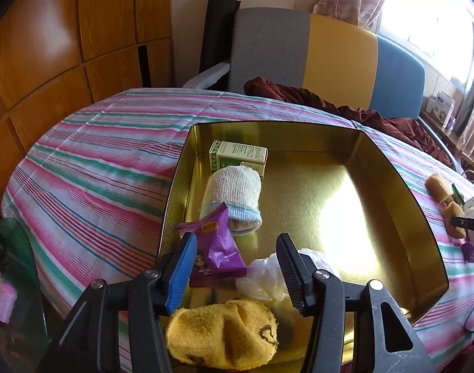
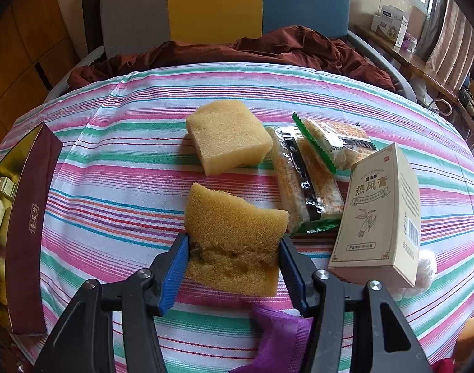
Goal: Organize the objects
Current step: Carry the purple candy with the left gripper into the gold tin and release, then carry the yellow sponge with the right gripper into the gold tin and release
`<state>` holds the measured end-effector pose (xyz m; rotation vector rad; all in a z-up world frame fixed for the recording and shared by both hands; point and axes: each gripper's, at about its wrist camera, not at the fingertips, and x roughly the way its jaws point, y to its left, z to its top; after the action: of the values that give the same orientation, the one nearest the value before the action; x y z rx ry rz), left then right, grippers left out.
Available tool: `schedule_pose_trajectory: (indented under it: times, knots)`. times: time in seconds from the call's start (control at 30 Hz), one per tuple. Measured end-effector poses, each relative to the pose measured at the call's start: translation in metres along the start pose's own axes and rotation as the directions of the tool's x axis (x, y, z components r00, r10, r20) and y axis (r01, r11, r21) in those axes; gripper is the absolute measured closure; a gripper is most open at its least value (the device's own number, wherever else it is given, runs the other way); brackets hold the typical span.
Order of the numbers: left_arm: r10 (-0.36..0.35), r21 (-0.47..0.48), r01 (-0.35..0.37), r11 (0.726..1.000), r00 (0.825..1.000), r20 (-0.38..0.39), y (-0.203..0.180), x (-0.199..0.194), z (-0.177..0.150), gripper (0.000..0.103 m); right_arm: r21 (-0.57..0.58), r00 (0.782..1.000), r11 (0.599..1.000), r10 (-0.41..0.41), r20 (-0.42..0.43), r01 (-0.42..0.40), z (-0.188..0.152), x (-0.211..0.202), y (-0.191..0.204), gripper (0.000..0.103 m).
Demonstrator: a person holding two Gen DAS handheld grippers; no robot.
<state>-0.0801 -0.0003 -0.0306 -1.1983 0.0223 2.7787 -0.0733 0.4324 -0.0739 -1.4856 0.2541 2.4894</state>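
A gold tin [image 1: 392, 186] holds a green box [image 1: 237, 155], a rolled white sock [image 1: 230, 192], a purple snack packet [image 1: 219, 248], a crumpled clear bag [image 1: 261, 276] and a yellow sock [image 1: 221, 335]. My left gripper [image 1: 237, 242] hangs open over the tin's near end, pads touching nothing; the purple packet lies by its left finger. My right gripper [image 2: 233, 242] is shut on a worn yellow sponge [image 2: 233, 217] that rests on the striped cloth. Beyond it lie a second sponge [image 2: 227, 136], two snack packets [image 2: 305, 186] and an upright beige box [image 2: 379, 217].
The tin's maroon outer wall [image 2: 28, 217] stands left of the right gripper. A purple wrapper [image 2: 277, 335] lies under the right gripper. A maroon cloth [image 2: 237, 49] is heaped on the chair [image 1: 339, 56] behind the table. Wooden panels stand to the left.
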Motion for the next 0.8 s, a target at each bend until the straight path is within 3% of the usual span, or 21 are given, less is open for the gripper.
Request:
schedule_pose_trajectory:
  times: [0.37,0.63,0.8]
  knots:
    - [-0.019,0.019,0.018,1.000,0.998,0.066,-0.010,-0.033,0.001,0.046,-0.004,1.000,1.000,-0.010,0.026,0.010,0.001,-0.006,0.001,0.048]
    - [-0.029,0.051,0.024,0.998,0.995,0.097,-0.010,-0.052,0.001,0.046,0.019,0.994,0.999,0.043,0.102,-0.045,0.002,-0.038,0.004,0.048]
    - [-0.035,0.064,0.029,0.998,0.995,0.094,-0.008,-0.054,-0.002,0.046,-0.019,0.984,0.995,0.095,0.154,-0.093,0.000,-0.065,0.030,0.048]
